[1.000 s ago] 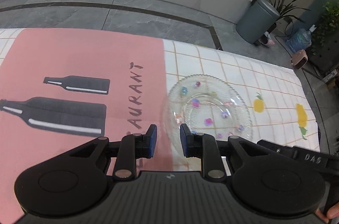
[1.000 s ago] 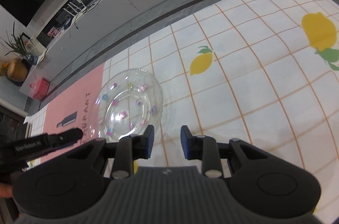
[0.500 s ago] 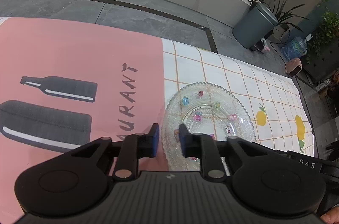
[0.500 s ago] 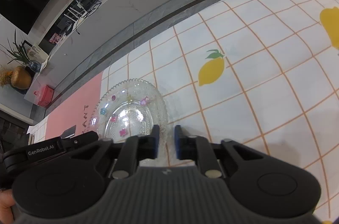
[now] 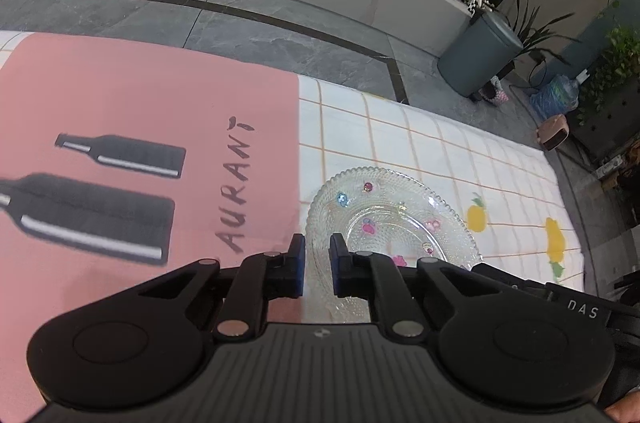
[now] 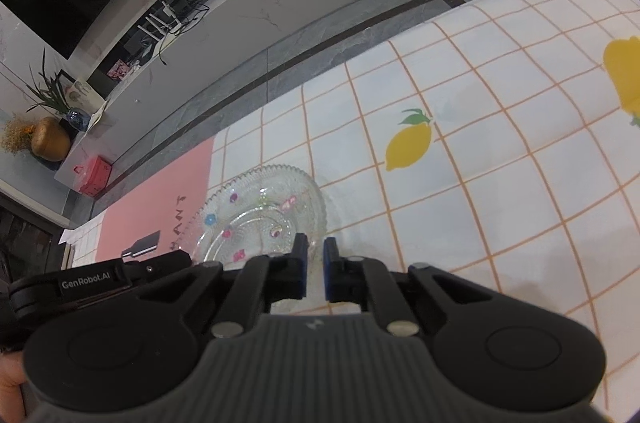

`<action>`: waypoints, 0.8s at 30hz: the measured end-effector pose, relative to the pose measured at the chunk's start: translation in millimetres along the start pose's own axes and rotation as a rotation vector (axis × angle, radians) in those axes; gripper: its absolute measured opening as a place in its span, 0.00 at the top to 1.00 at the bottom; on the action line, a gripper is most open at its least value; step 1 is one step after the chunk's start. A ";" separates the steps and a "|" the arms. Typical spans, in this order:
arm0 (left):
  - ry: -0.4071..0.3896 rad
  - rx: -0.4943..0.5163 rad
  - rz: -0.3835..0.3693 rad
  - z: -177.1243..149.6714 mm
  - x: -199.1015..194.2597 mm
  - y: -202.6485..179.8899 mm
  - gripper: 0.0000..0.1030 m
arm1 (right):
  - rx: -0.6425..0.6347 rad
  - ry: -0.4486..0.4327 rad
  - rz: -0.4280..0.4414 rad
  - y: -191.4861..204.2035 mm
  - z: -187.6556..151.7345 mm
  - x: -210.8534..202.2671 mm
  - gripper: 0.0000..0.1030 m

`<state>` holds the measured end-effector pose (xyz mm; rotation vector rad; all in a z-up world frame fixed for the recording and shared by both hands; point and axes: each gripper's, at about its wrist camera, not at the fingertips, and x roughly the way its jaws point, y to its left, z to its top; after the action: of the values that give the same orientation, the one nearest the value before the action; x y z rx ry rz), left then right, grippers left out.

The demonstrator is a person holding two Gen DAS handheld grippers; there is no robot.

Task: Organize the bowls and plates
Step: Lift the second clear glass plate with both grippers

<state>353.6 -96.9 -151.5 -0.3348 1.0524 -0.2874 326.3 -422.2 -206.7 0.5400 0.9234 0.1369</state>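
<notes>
A clear glass plate with small coloured flower decals lies on the lemon-print tablecloth, right beside the pink mat. My left gripper straddles the plate's left rim. Its jaws are closing, with the rim between them and a thin gap still showing. In the right wrist view the plate sits at lower left, and my right gripper is shut on its right rim. That side of the plate looks slightly tipped up. The left gripper's body shows at the plate's far side.
The pink mat with black bottle prints covers the table's left part. White checked cloth with lemons stretches to the right. Beyond the table's far edge are grey floor tiles, a long counter and a grey bin. A hand holds the handle.
Both grippers' jaws have narrowed around the plate's opposite rims, the right one down to a tight pinch. The plate's right side has tipped up a little.
</notes>
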 end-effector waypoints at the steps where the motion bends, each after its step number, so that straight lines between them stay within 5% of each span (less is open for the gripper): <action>1: -0.004 -0.007 -0.004 -2.3 -5.2 -2.3 0.87 | -0.007 -0.002 -0.002 1.2 -0.5 -4.9 0.95; 12: -0.083 -0.018 -0.024 -45.5 -89.6 -50.5 0.87 | -0.031 -0.065 0.016 4.0 -17.1 -92.1 0.95; 24: -0.157 -0.090 -0.116 -135.5 -176.0 -50.9 0.87 | -0.041 -0.092 0.061 3.9 -85.7 -190.1 0.95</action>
<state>148.4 -93.1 -52.4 -0.4925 0.8941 -0.3136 144.2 -450.1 -109.0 0.5327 0.8138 0.1839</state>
